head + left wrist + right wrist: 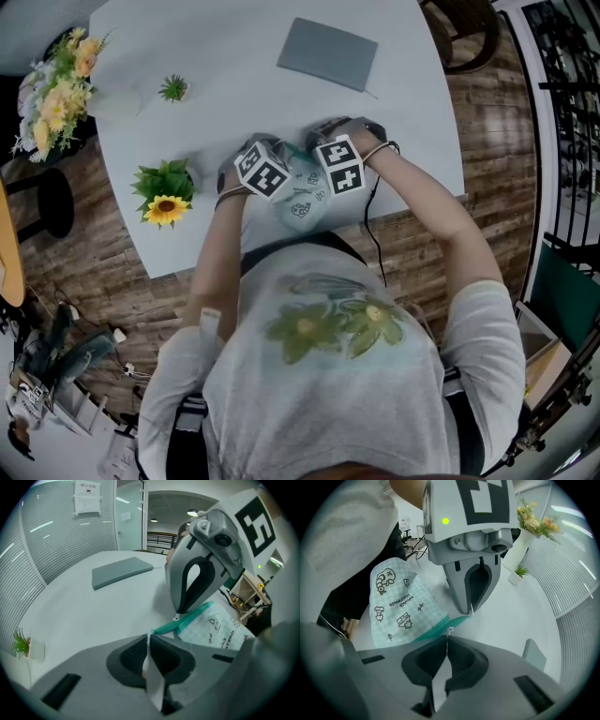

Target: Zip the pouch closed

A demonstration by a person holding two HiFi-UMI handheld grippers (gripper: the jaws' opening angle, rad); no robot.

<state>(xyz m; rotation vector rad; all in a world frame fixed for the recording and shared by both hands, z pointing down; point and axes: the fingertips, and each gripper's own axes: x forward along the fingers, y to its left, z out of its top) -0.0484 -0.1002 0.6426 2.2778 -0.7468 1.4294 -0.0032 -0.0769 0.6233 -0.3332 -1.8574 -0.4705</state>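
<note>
With our left claw [149, 637] clamped on one end of the pouch [401, 606] at the near edge of the surface [234, 75] and our right claw [446, 637] shut on its pull [178, 617], we risked the pull slipping free if tugged askew.

A white table [234, 84] carries a grey pad [327, 54] at 1 o'clock, a small green plant [173, 89] at 11, a yellow bouquet [58, 89] at 10 and a potted sunflower [166, 192] at 9.
</note>
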